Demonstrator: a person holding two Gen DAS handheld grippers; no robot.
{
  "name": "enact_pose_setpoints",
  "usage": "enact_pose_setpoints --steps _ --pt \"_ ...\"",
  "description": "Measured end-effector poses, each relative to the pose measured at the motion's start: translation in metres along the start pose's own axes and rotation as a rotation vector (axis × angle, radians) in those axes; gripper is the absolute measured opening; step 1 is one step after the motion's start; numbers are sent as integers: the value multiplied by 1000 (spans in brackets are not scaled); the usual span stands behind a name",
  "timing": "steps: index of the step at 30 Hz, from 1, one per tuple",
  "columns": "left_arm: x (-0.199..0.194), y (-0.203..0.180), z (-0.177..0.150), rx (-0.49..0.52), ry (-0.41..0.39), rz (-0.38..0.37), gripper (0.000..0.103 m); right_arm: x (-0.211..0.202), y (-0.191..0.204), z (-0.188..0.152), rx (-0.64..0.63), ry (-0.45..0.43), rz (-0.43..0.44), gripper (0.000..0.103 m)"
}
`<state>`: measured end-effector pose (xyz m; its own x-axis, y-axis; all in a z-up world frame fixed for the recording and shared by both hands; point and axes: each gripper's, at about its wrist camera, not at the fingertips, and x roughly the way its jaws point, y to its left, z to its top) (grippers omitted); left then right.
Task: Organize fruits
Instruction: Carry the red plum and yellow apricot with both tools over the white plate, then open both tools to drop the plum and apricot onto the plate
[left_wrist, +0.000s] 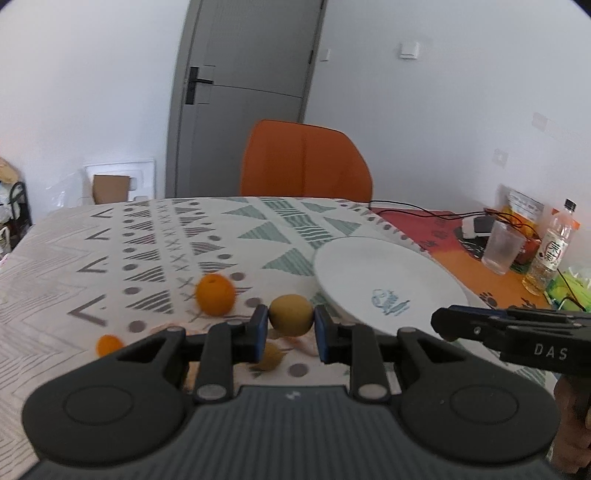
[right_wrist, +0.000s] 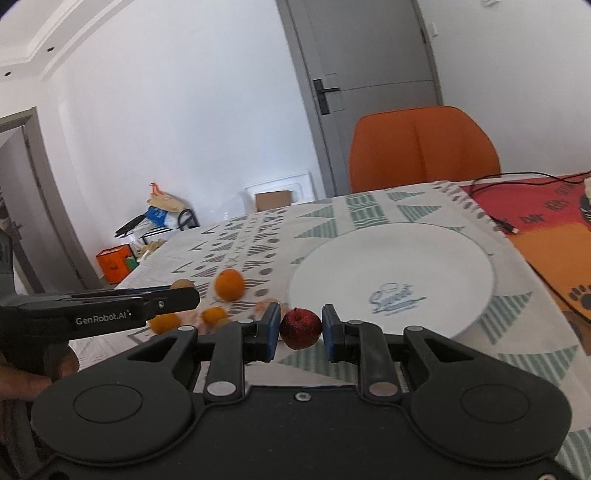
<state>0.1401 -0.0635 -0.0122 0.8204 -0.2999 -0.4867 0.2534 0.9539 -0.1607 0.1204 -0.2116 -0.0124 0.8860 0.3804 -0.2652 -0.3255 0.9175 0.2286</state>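
Note:
My left gripper is shut on a yellow-brown round fruit and holds it above the patterned tablecloth, just left of the white plate. A large orange and a small orange lie to its left; another yellowish fruit lies below it. My right gripper is shut on a red apple at the plate's near-left rim. In the right wrist view the oranges lie to the left, with the left gripper's body in front of them.
An orange chair stands behind the table. At the far right stand a clear glass, a bottle and black cables on an orange-red mat. A grey door is behind.

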Motion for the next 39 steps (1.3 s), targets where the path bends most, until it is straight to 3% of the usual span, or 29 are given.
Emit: enact_pose_setpoints --steps 26,28,39 --pt "72 -69 15 105 64 -120 25 14 -71 6 91 -20 -101 23" --pt "76 -72 15 111 72 -121 25 17 -73 5 93 -17 -96 29" --pt "85 -82 25 105 68 -115 26 3 -83 -1 114 -34 -112 34"
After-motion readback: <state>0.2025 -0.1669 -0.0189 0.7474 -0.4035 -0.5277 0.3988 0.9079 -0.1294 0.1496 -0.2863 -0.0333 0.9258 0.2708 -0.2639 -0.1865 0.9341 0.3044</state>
